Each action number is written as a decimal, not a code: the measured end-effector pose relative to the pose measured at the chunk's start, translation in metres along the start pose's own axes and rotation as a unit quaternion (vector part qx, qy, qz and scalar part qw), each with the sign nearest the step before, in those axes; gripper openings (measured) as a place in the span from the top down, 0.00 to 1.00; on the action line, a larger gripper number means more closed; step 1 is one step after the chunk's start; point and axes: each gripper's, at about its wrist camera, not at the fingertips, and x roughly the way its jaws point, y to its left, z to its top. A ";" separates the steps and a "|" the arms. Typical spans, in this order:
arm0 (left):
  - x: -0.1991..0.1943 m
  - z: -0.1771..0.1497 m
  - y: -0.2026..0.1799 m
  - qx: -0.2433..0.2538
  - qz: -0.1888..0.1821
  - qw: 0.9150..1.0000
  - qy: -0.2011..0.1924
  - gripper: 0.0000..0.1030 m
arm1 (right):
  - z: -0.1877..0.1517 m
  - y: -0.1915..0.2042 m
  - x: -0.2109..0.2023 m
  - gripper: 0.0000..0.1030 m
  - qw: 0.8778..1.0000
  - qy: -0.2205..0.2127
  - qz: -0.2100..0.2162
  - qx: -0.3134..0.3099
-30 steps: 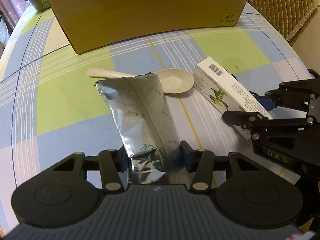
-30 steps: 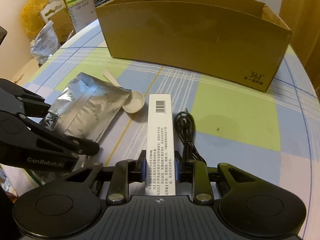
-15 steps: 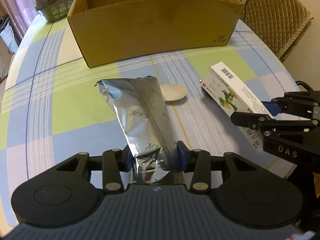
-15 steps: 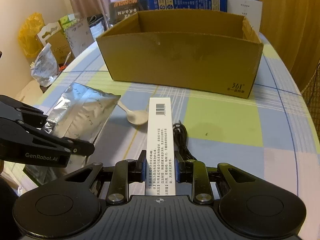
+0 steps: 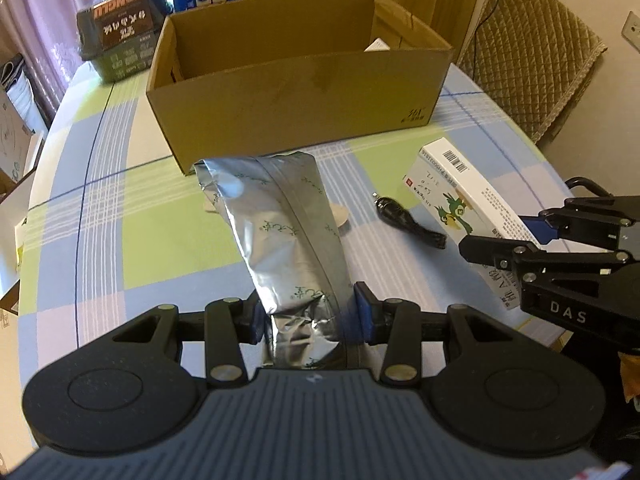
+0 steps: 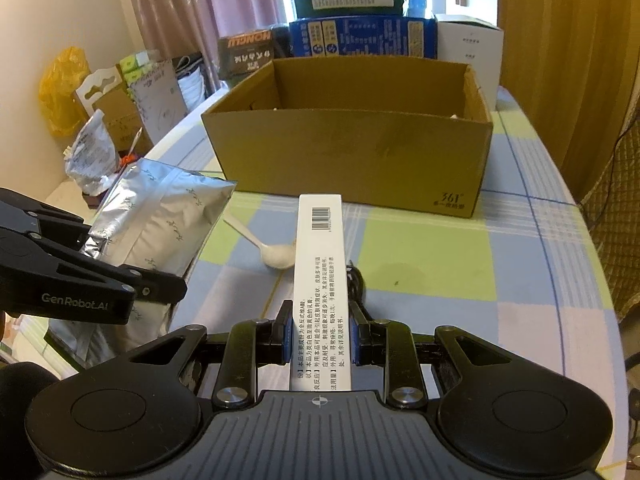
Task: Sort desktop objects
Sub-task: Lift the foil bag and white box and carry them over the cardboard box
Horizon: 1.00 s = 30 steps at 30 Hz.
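My left gripper (image 5: 308, 316) is shut on a silver foil pouch (image 5: 276, 224), held up above the checked tablecloth and pointing at the open cardboard box (image 5: 296, 92). My right gripper (image 6: 320, 336) is shut on a long white carton (image 6: 318, 264) with a barcode, also lifted off the table. The same carton (image 5: 460, 196) and the right gripper (image 5: 552, 240) appear at the right of the left wrist view. A white plastic spoon (image 6: 268, 250) and a black cable (image 5: 412, 224) lie on the table below. The pouch (image 6: 160, 224) hides most of the spoon in the left wrist view.
The cardboard box (image 6: 352, 152) stands at the far side of the round table (image 6: 520, 248). Behind it are stacked printed cartons (image 6: 360, 36). A quilted chair (image 5: 528, 56) is at the right, and bags and boxes (image 6: 92, 120) sit beyond the table's left edge.
Both grippers have risen with their loads, the pouch and the carton lifting off the table. The box's inside has come into view, and the cable is uncovered.
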 end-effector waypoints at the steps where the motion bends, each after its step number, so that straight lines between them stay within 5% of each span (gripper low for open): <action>1: -0.002 0.001 -0.001 0.001 -0.001 1.000 -0.002 0.63 | 0.000 0.000 -0.002 0.78 1.000 -0.001 -0.001 0.001; 30: -0.022 0.012 -0.016 0.016 -0.004 1.000 -0.020 0.63 | 0.013 -0.005 -0.025 0.78 1.000 -0.023 -0.012 -0.001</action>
